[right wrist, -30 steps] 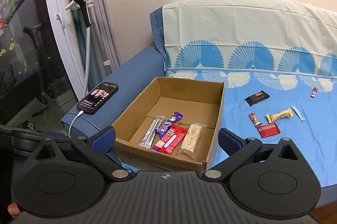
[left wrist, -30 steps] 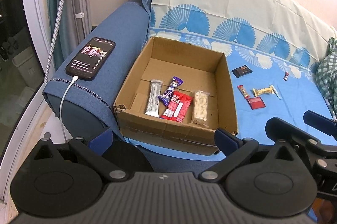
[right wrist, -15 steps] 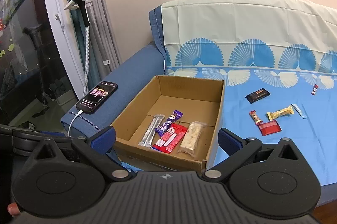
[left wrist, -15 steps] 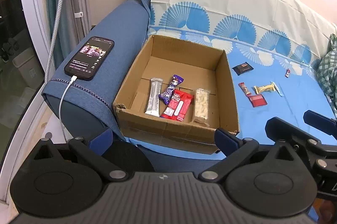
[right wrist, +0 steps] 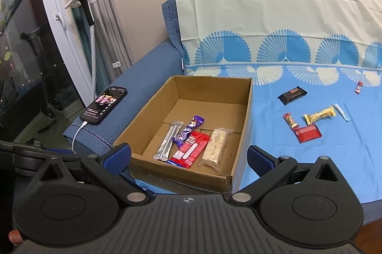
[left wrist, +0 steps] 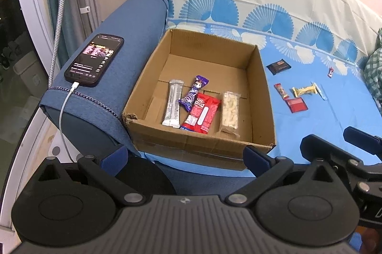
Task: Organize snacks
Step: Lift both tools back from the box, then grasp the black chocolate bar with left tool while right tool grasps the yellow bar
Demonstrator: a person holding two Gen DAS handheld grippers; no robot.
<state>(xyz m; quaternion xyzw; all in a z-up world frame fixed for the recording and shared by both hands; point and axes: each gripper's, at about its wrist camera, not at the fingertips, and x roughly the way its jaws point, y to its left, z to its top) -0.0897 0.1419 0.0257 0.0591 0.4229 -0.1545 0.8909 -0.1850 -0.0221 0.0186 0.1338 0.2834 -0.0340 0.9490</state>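
Snacks split two ways right now: four already lined up in the cardboard box (right wrist: 241, 115) (silver stick pack (right wrist: 169, 140), purple chocolate bar (right wrist: 188, 129), red wafer pack (right wrist: 189, 150), pale nougat bar (right wrist: 216, 145)), six more loose on the blue sofa cover (right wrist: 310, 158) at about 2 o'clock from the box. Closest of those: red flat packet (right wrist: 307, 133) touching the small red-brown bar (right wrist: 290, 120), then yellow wafer bar (right wrist: 320, 115) with a thin blue stick (right wrist: 342, 112) just beside it, black bar (right wrist: 292, 95) further back, tiny red candy (right wrist: 358, 87) way out at 1 o'clock.

Both grippers hanging back at the sofa's front edge, nothing held. Right gripper (right wrist: 188, 156) fingers spread wide, left gripper (left wrist: 185, 156) same, released.

Probably best to send the right one, since the loose pile sits on its side. Start with the red flat packet, nearest and easiest to reach. Lying flat on soft fabric though, so come down steep and pinch across the short width, otherwise likely just bunching up cover. Watch the little bar touching it, could get dragged along. Drop at 3 o'clock of the nougat bar, where bare box floor shows. Keep clear of the phone (left wrist: 95, 63) on the armrest.
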